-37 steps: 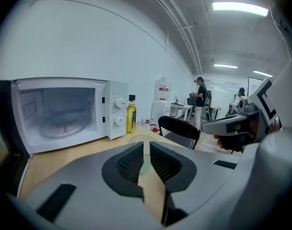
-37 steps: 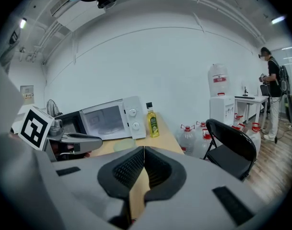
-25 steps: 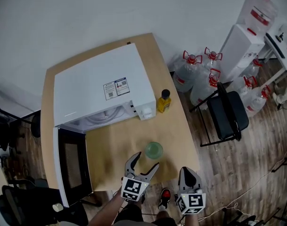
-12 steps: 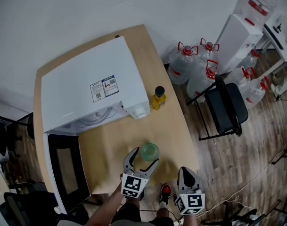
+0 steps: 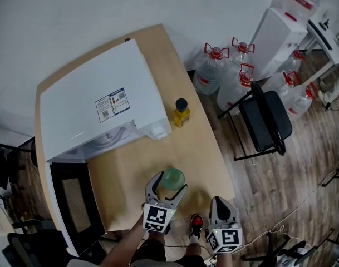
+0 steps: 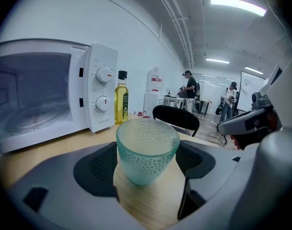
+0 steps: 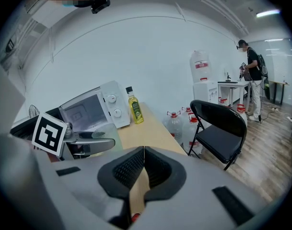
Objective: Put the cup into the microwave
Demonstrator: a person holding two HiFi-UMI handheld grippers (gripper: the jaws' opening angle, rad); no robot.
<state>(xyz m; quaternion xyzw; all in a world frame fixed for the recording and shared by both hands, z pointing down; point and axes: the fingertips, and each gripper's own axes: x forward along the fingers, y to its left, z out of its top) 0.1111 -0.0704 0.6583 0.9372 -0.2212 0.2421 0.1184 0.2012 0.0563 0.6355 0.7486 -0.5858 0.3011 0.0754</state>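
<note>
1. A white microwave oven (image 5: 97, 102) stands on a light wooden table (image 5: 200, 149). Its dark-windowed door (image 5: 72, 202) is swung open toward the person.
2. The task's thing, a translucent green dimpled glass cup (image 5: 172, 179), stands upright on the table in front of the microwave's control side, near the table's front edge and outside the oven.
3. The left gripper (image 5: 170, 182) reaches over that front edge with its jaws spread wide, one on each side of the cup. Its own view shows the cup (image 6: 146, 150) sitting on the wood between the two dark ribbed pads (image 6: 95, 169), and no squeeze on the glass shows.
4. The right gripper (image 5: 221, 201) hangs just beside the table's front right corner, well apart from the cup. In its own view its jaws are pressed together, with nothing between the pads (image 7: 131, 169).
5. A yellow oil bottle with a black cap (image 5: 181, 113) stands upright just beside the microwave's right front corner.
6. On the wooden floor to the right of the table are a black folding chair (image 5: 264, 124), several clear water jugs with red handles (image 5: 208, 74) and a white water dispenser (image 5: 275, 38).
7. The open oven cavity (image 6: 30, 95) and its two white dials (image 6: 103, 87) show in the left gripper view.
</note>
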